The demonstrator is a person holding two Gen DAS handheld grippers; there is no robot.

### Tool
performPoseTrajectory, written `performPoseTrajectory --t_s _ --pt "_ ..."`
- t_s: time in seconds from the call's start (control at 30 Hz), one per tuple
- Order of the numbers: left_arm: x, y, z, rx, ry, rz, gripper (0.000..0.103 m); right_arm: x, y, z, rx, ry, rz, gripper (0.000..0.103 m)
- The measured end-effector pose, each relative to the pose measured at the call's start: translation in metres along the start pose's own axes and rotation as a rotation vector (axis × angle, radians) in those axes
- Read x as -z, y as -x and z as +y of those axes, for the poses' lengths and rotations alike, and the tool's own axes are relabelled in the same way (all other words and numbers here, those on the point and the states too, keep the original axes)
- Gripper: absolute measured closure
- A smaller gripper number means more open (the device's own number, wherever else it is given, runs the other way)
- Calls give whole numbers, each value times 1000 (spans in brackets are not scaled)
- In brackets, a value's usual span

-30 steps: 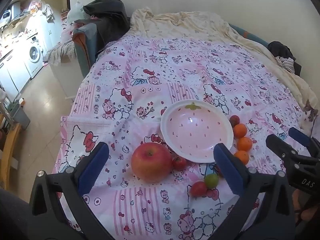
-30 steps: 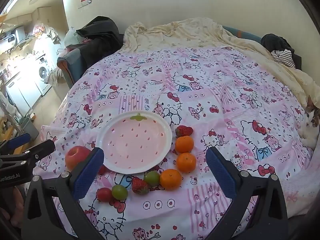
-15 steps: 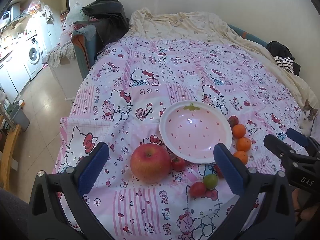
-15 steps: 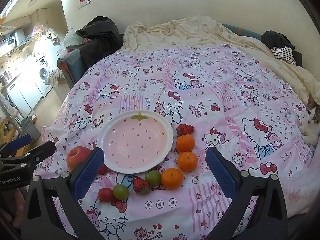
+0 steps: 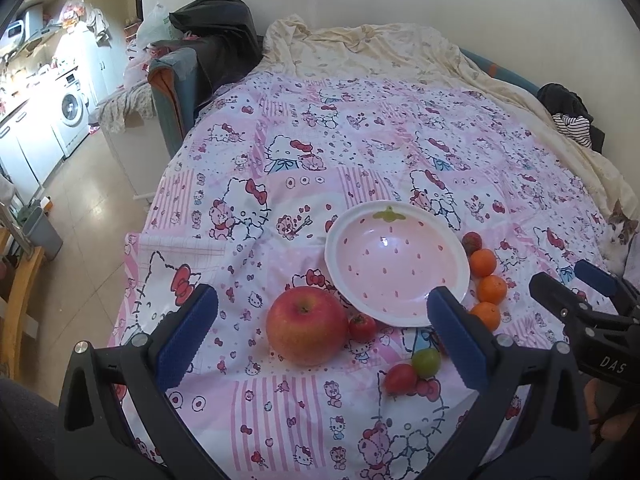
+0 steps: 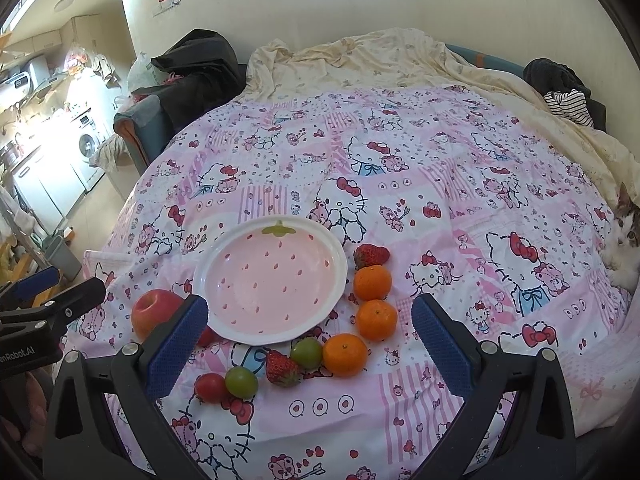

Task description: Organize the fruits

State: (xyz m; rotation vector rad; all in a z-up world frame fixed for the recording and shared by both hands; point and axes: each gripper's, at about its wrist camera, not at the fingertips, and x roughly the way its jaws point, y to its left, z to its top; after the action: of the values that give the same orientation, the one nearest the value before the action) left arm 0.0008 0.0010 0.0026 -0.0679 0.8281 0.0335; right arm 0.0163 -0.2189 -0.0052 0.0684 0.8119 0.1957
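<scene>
A pink strawberry-pattern plate [image 5: 340, 248] [image 6: 340, 264] lies empty on the bed. A big red apple [image 5: 306, 330] [image 6: 154, 312] sits at its left, with a small red tomato [image 5: 362, 327] beside it. Three oranges [image 6: 372, 282] [image 6: 376, 319] [image 6: 345, 354] curve round the plate's right side, with a strawberry [image 6: 371, 255] above them. Another strawberry [image 6: 282, 368], green fruits [image 6: 306, 353] [image 6: 241, 381] and a red tomato [image 6: 211, 387] lie in front. My left gripper [image 5: 320, 336] is open above the apple. My right gripper [image 6: 310, 332] is open above the front fruits.
The pink Hello Kitty quilt [image 6: 440, 200] covers the bed. A cat [image 6: 624, 236] lies at the right edge. A cream blanket [image 6: 360, 56] and dark clothes [image 6: 200, 64] lie at the far end. The bed's left edge drops to the kitchen floor [image 5: 80, 208].
Both grippers have drifted only slightly; the views shift a little. No fruit has moved and both stay open.
</scene>
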Motion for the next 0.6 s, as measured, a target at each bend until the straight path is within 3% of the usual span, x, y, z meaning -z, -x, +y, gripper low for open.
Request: performPoseTrajectory --t_s 0.6 --pt "1 0 -1 2 0 0 0 2 -2 -1 0 -7 -6 0"
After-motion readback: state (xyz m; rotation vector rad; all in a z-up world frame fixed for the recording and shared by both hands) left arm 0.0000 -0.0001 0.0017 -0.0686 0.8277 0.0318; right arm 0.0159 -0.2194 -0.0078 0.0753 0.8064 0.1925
